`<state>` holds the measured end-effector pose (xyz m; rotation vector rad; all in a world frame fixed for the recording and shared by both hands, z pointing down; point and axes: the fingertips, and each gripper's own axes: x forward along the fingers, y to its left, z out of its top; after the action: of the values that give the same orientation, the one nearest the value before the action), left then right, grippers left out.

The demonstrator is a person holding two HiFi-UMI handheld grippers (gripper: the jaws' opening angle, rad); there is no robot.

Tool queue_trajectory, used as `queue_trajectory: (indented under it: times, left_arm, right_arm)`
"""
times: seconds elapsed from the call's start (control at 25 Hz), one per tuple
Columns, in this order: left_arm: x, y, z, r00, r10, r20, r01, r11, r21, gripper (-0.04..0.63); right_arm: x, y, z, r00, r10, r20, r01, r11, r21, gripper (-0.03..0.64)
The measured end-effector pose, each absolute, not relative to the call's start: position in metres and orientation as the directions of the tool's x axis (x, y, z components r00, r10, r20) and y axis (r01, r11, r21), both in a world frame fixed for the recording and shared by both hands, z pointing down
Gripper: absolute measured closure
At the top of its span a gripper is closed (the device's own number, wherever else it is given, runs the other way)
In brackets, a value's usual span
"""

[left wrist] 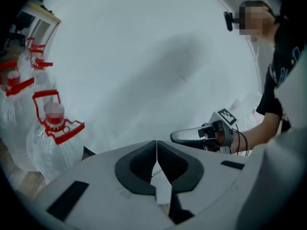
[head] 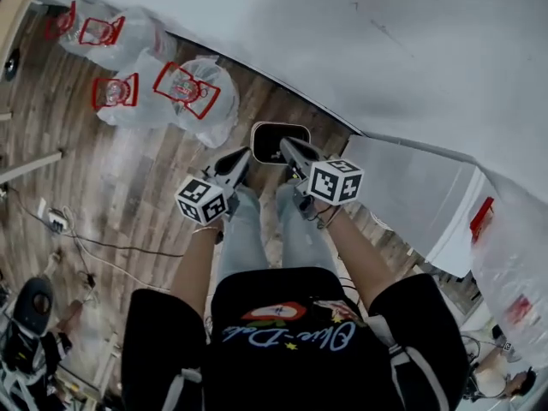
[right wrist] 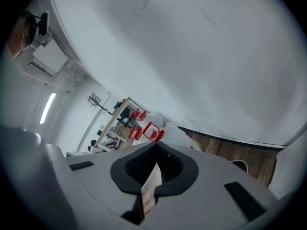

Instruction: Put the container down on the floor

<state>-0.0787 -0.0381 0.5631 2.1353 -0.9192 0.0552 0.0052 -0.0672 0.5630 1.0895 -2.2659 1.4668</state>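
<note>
Both pairs of jaws are pressed together, empty. My left gripper (head: 238, 163) and right gripper (head: 288, 148) hang above the container (head: 278, 137), which sits at the floor's (head: 128, 187) far edge (already down, I judge), nearer the right.

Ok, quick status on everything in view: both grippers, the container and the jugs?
left gripper: shut, nothing between the jaws.
right gripper: shut, nothing between the jaws.
container: upright on the floor, clear of both grippers.
jugs: standing on the floor by the wall, red caps on.
</note>
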Motion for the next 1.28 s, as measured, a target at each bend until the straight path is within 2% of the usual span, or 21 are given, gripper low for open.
queue_trajectory:
  times: [0.24, 0.56, 0.88, 1.16, 1.28]
  left_arm:
    - [-0.076, -0.047, 0.489, 0.755, -0.62, 0.211, -0.567, -0.456, 0.686, 0.589]
    - [-0.063, -0.038, 0.419, 0.772, -0.611, 0.172, -0.545, -0.498, 0.675, 0.589]
    - [-0.05, -0.032, 0.368, 0.8, -0.574, 0.173, -0.554, -0.598, 0.579, 0.589]
    - [-0.051, -0.034, 0.315, 0.789, -0.613, 0.049, -0.504, -0.599, 0.622, 0.589]
    - [-0.051, -0.035, 0.301, 0.78, -0.623, 0.058, -0.541, -0.624, 0.564, 0.589]
  right_arm:
    - [0.009, -0.073, 0.506, -0.688, -0.509, 0.517, -0.703, 0.291, -0.648, 0.618]
    - [0.015, -0.069, 0.439, -0.703, -0.545, 0.457, -0.698, 0.402, -0.593, 0.618]
    - [0.013, -0.062, 0.383, -0.718, -0.571, 0.398, -0.684, 0.473, -0.555, 0.618]
    - [0.012, -0.056, 0.339, -0.723, -0.597, 0.346, -0.678, 0.52, -0.519, 0.618]
    - [0.008, -0.057, 0.32, -0.732, -0.602, 0.319, -0.67, 0.551, -0.498, 0.618]
